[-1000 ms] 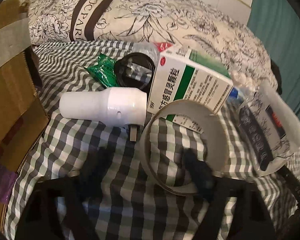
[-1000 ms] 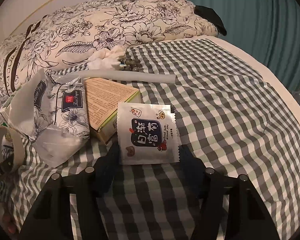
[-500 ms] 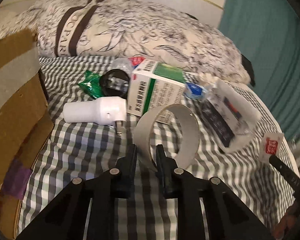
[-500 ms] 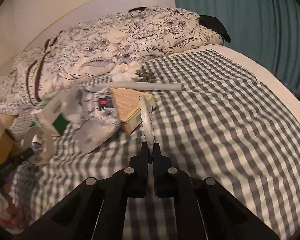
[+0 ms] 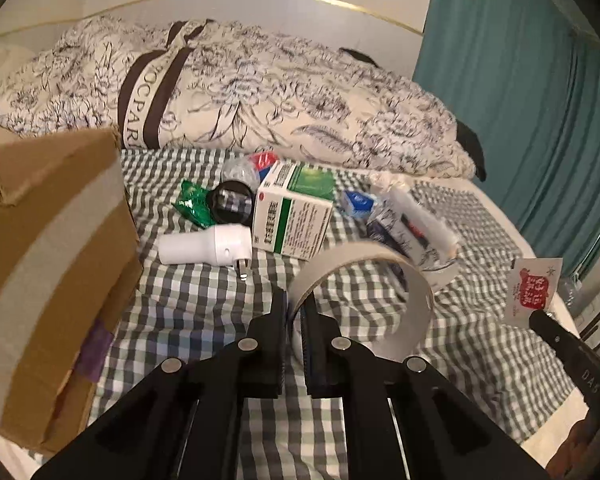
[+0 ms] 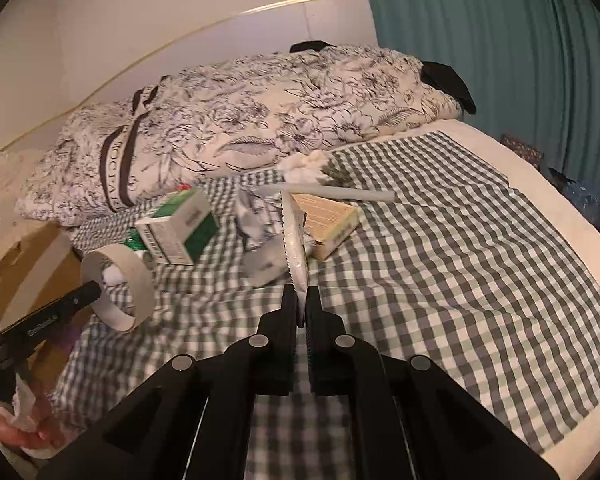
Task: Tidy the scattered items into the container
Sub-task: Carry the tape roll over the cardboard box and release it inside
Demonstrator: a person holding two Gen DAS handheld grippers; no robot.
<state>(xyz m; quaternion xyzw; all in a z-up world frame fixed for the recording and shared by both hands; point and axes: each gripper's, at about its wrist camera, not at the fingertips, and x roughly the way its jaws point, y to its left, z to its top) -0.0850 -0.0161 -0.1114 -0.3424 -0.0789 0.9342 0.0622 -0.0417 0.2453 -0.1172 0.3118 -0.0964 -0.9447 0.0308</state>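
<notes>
Your left claw [image 5: 294,312] points downward over the green-and-white checked bed sheet [image 5: 188,292], its jaws clamped on the wall of a grey cardboard tape-core ring [image 5: 380,280], which hangs clear of the sheet at frame centre. Your right claw [image 6: 302,304] tilts down likewise and pinches the lower edge of a flat white snack sachet [image 6: 294,232], seen edge-on and standing upright above the jaws.

Only the left wrist view shows the sachet's printed red face [image 5: 534,286], at the right edge, and the brown cardboard box with a grey tape strip [image 5: 48,248] filling the left side. It also shows a white plug-in device [image 5: 204,246], a green foil packet [image 5: 192,204] and a green-and-white medicine carton [image 5: 294,214] at centre.

Only the right wrist view shows your left hand [image 6: 24,428] at lower left, a tan flat box [image 6: 332,220] and a white tube [image 6: 340,191] near the floral quilt [image 6: 260,120].
</notes>
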